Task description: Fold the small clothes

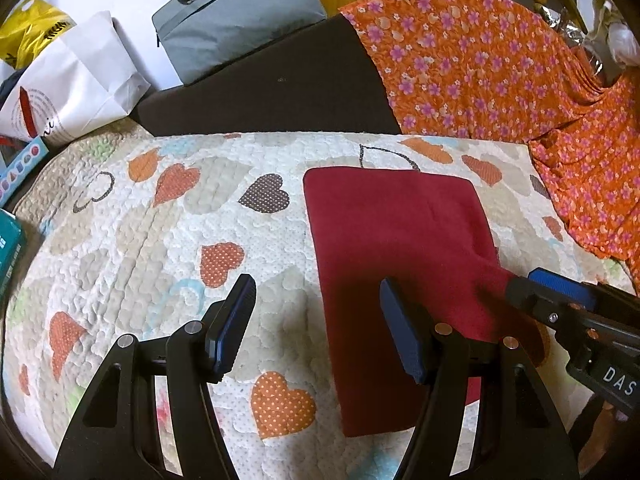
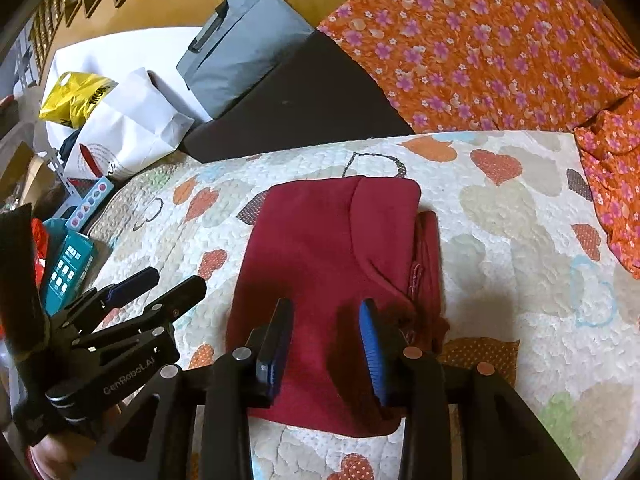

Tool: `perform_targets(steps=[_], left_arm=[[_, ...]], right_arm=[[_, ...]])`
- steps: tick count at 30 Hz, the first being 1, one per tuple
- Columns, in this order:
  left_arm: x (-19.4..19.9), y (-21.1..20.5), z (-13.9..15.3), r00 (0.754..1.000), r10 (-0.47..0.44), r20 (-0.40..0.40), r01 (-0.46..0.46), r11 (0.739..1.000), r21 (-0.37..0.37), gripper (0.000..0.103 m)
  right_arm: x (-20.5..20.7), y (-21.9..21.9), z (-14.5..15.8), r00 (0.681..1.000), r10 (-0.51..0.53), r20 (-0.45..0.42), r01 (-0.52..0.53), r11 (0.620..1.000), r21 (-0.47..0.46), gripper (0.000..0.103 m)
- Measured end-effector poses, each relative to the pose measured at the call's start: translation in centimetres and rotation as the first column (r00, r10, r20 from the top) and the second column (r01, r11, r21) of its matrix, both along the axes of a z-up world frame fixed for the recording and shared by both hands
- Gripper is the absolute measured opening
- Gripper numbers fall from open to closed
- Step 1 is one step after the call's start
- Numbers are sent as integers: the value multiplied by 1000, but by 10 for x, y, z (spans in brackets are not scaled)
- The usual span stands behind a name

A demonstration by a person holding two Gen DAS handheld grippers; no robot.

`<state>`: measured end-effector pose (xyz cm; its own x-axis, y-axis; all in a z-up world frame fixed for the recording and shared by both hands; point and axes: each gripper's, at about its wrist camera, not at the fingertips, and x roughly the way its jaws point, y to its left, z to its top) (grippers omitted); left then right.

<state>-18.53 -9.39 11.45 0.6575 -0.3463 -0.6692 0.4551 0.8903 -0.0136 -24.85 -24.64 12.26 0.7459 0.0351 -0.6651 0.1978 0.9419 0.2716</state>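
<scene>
Left wrist view: my left gripper [image 1: 316, 320] has jaws spread, empty, over the garment's [image 1: 396, 256] left edge; garment lies folded on the quilt [image 1: 160, 240], long axis running away from me. Right gripper [image 1: 560, 292] touches its right side, so it's nearer.

Right wrist view: right gripper [image 2: 326, 344] jaws apart, hovering over garment's [image 2: 320, 248] near end, holding nothing. Cluttered room behind.

we lose the near edge of the red garment [image 2: 320, 248] behind the right gripper [image 2: 326, 344]; the teal box [image 1: 10, 248] is cut off at the frame's left edge.
</scene>
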Motion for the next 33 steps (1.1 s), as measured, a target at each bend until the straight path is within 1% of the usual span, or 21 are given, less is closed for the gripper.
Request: perform_targets(steps=[9, 20, 26, 33], left_arm=[[-1, 1, 3, 1000, 12, 21, -12, 1000, 3, 65], [1, -2, 0, 1000, 9, 15, -9, 1000, 27, 65], [1, -5, -3, 1000, 8, 12, -8, 999, 33, 65], [2, -8, -5, 1000, 8, 10, -8, 999, 49, 65]], right_arm=[[2, 3, -1, 1000, 13, 0, -13, 1000, -7, 34], [4, 4, -5, 1000, 18, -13, -18, 1000, -7, 35], [4, 2, -6, 1000, 13, -16, -13, 1000, -28, 35], [4, -4, -7, 1000, 5, -18, -5, 1000, -21, 37]])
